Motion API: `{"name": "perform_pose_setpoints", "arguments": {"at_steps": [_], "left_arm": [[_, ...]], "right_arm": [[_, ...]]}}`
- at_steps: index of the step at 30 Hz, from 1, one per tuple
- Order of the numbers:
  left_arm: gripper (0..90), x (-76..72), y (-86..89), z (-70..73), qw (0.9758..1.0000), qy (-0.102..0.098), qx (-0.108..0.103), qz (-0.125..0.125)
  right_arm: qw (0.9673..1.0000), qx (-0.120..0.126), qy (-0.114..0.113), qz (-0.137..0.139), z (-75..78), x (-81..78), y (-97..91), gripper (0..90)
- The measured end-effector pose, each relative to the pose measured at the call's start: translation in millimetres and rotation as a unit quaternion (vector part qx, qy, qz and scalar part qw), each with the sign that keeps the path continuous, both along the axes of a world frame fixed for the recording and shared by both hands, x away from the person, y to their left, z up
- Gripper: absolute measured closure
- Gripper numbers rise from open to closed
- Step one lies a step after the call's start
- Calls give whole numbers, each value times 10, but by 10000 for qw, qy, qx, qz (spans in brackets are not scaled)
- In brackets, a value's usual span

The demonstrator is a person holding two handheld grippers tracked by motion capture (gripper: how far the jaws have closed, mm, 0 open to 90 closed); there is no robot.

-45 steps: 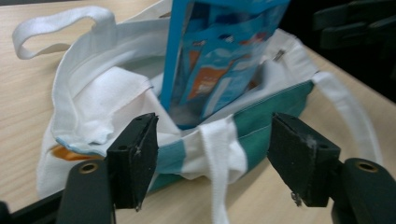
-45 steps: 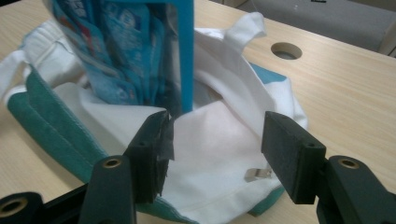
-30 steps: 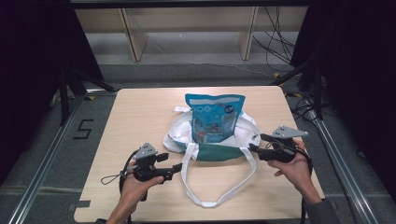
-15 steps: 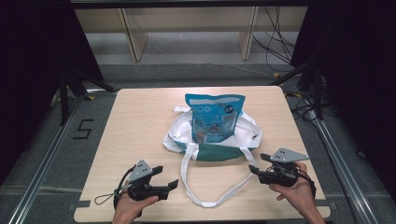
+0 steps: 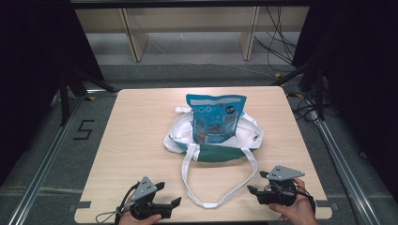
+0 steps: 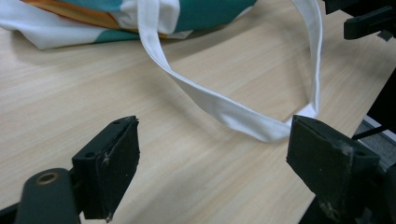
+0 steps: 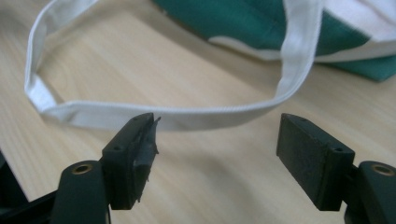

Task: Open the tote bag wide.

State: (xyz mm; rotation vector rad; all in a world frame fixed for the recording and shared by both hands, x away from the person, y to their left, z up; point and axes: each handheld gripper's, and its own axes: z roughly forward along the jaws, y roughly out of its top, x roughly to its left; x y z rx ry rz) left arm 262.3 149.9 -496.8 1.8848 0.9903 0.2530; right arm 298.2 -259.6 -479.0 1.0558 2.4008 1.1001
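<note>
Grippers low at near desk edge: left gripper (image 5: 170, 206) and right gripper (image 5: 253, 191) both empty, fingers spread wide, either side of white handle loop (image 5: 206, 202) lying flat on desk (image 5: 136, 126). Beyond, green-and-white tote bag (image 5: 220, 152) mid-desk, blue snack pouch (image 5: 215, 117) standing upright in its mouth. Step, by guess: packing done, hands parked. Next likely calls for closing on handle to lift.

Light wood table (image 5: 141, 122) on grey floor (image 5: 37, 154); pale shelving unit (image 5: 136, 37) beyond table, black curtains (image 5: 37, 42) flanking it.
</note>
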Motion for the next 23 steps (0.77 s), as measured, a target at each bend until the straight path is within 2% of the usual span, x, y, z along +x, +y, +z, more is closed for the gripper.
{"name": "perform_pose_setpoints", "arguments": {"at_steps": [3, 4, 5, 6, 7, 8, 9, 11, 12, 13, 14, 15, 16, 20, 22, 23], "left_arm": [[165, -40, -63, -25, 9999, -11, 81, -99], [165, -36, -70, -28, 9997, -45, 173, -183], [165, -38, -82, -29, 9996, -50, 242, -141], [165, -27, -78, -30, 9993, -60, 337, -163], [165, -22, -82, -40, 9994, -48, 323, -90], [165, -21, -74, -35, 9993, -43, 356, -104], [165, -17, -67, -29, 9990, -97, 419, -123], [165, -18, -68, -31, 9991, -106, 394, -96], [165, -12, -53, -24, 9987, -109, 478, -137], [165, -17, -64, -34, 9993, -34, 359, -57], [165, -9, -70, -43, 9995, -50, 308, -64], [165, -7, -74, -44, 9995, -58, 302, -64], [165, -8, -76, -45, 9996, -47, 284, -51], [165, -4, -70, -39, 9995, -47, 313, -55], [165, 1, -61, -40, 9994, -50, 329, -58], [165, 4, -55, -34, 9993, -36, 377, -59]], "right_arm": [[9999, -70, 46, 94, -37, -37, -7, 294], [9999, -93, -45, 115, -49, -50, -9, 294], [9999, -88, 12, 111, -51, -70, 0, 294], [9998, -126, -47, 173, -53, -79, 1, 294], [9997, -145, -79, 168, -59, -93, 10, 292], [9996, -131, -12, 241, -69, -98, 24, 290], [9996, -167, -12, 223, -71, -104, 30, 290], [9992, -267, -73, 281, -91, -93, 38, 290], [9992, -280, -40, 277, -92, -93, 41, 290], [9990, -295, -120, 321, -95, -82, 37, 290], [9991, -288, -48, 309, -87, -82, 34, 290], [9993, -264, 1, 269, -86, -84, 30, 289], [9992, -286, -87, 258, -92, -78, 21, 290], [9995, -230, 5, 204, -81, -78, 16, 290], [9993, -242, -46, 272, -88, -64, 5, 290], [9995, -241, -67, 197, -82, -67, 1, 290]]}}
